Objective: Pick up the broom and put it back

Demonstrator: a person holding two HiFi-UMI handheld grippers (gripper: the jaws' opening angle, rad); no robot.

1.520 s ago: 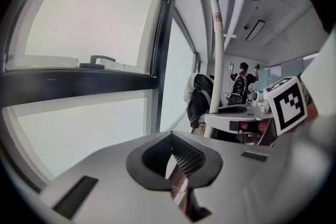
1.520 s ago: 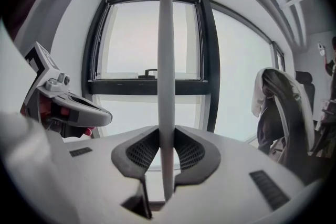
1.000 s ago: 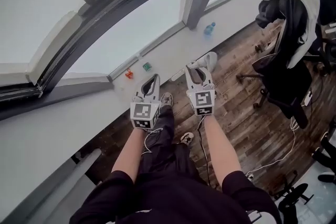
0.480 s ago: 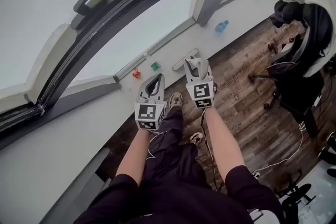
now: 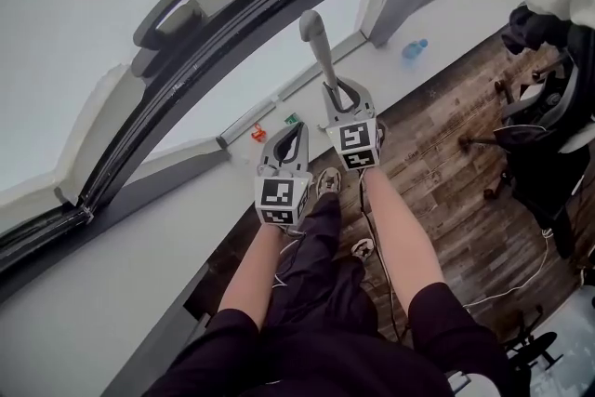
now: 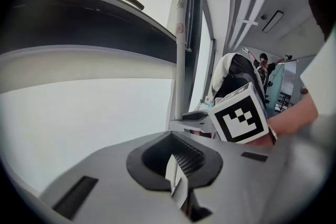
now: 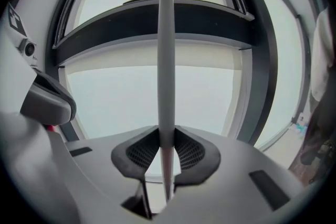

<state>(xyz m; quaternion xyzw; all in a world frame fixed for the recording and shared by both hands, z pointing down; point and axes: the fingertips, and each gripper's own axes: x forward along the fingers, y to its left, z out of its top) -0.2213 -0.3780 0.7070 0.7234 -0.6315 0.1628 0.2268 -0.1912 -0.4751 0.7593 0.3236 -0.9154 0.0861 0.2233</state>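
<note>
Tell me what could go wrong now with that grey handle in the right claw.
1. The right claw pinches the broom handle at a single spot, and a long length stands above the pads. It might pivot or slide.
2. In the head view the handle's tip points toward the window frame, so a swing could strike it.
3. The left claw is shut beside it and gives no support.
</note>
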